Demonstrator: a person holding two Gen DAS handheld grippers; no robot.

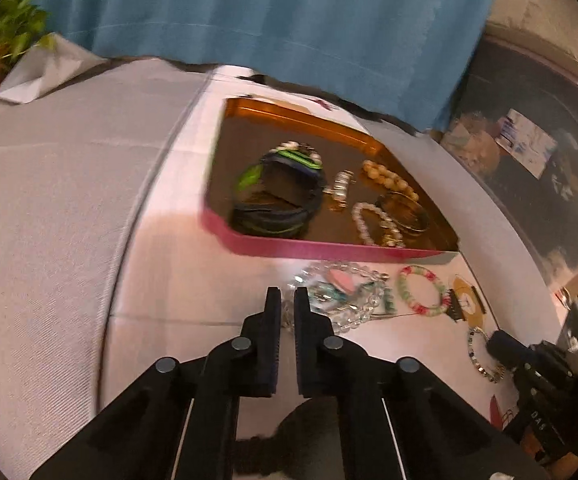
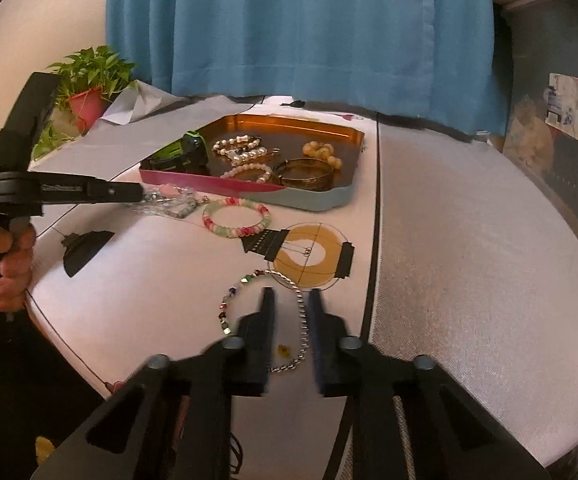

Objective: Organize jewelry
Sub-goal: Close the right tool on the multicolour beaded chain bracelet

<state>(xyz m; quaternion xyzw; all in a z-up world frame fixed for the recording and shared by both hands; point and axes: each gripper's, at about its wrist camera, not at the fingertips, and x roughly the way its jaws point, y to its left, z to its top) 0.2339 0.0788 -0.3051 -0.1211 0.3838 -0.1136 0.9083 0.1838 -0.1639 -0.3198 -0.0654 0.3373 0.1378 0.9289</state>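
Observation:
A pink-rimmed tin tray [image 1: 329, 249] [image 2: 313, 199] holds a green-black watch [image 1: 277, 192] [image 2: 181, 152], pearl bracelets [image 2: 236, 144], a gold bangle [image 2: 307, 174] and amber beads [image 1: 389, 178]. In front of it lie a clear bead bracelet with a pink charm [image 1: 343, 292] [image 2: 169, 198] and a pink-green bead bracelet [image 1: 423, 290] [image 2: 236, 216]. My left gripper [image 1: 287, 294] is nearly shut at the clear bracelet's left edge. My right gripper [image 2: 291, 296] is open over a chain bracelet with coloured stones [image 2: 265, 322] [image 1: 479, 354].
A printed gold ring pattern [image 2: 309, 256] marks the white cloth. A potted plant [image 2: 89, 92] stands at the back left. A blue curtain [image 2: 301, 28] hangs behind. Grey padded cloth [image 2: 469, 260] lies to the right.

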